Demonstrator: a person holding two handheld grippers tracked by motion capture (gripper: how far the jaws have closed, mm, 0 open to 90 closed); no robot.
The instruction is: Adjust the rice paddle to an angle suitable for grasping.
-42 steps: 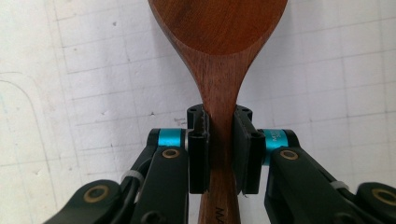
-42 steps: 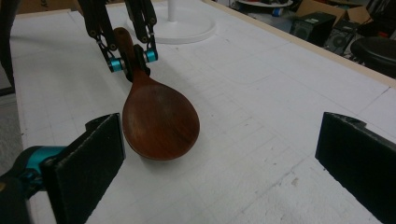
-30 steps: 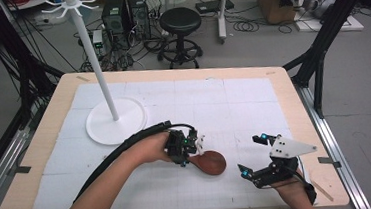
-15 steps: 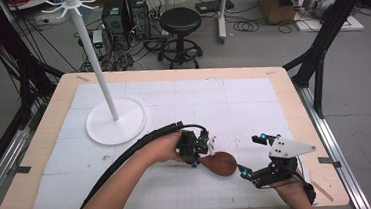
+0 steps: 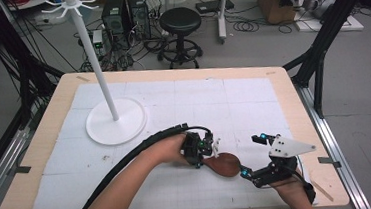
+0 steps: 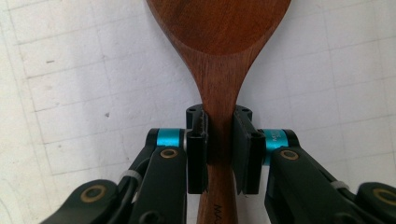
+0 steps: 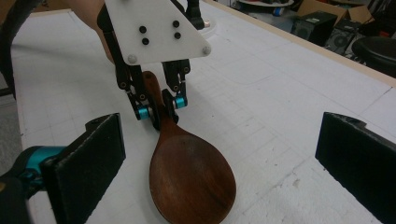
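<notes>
My left tool (image 6: 219, 142) clamps the wooden spoon (image 5: 223, 164) at its neck, bowl seemingly resting on the tabletop (image 5: 253, 94), so my wide-open, empty right tool (image 5: 256, 154) can take it.

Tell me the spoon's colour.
Reddish-brown wood, with darker grain; the spoon shows best in the left gripper view.
</notes>
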